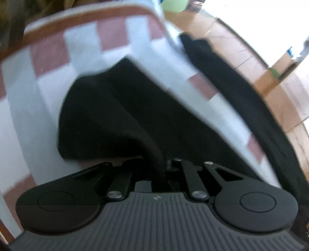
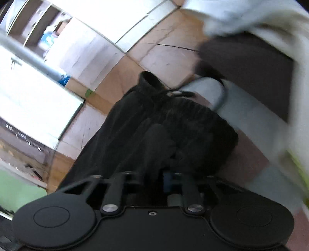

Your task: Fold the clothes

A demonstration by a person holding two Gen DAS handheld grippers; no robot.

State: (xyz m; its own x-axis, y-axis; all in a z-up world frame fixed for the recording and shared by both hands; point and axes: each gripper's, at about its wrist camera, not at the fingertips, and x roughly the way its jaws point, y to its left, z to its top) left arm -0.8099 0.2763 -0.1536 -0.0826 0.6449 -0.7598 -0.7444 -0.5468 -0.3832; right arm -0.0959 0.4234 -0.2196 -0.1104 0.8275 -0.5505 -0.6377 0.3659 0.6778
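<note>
A black garment (image 1: 108,115) hangs from my left gripper (image 1: 161,166), which is shut on a bunched fold of it. The cloth drapes over a white and pink checked sheet (image 1: 81,44). More of the black garment (image 1: 241,92) trails down the right side toward the floor. In the right wrist view, the black garment (image 2: 154,123) with its gathered waistband (image 2: 148,79) and drawstring is pinched in my right gripper (image 2: 154,173), which is shut on it. The fingertips of both grippers are buried in cloth. Both views are motion-blurred.
A brown tiled floor (image 2: 164,56) lies beyond the garment. A white cabinet (image 2: 38,96) and a metal pole (image 2: 29,59) stand at left. A cardboard box (image 1: 270,81) sits on the floor at right. A pale grey cloth (image 2: 241,15) lies at upper right.
</note>
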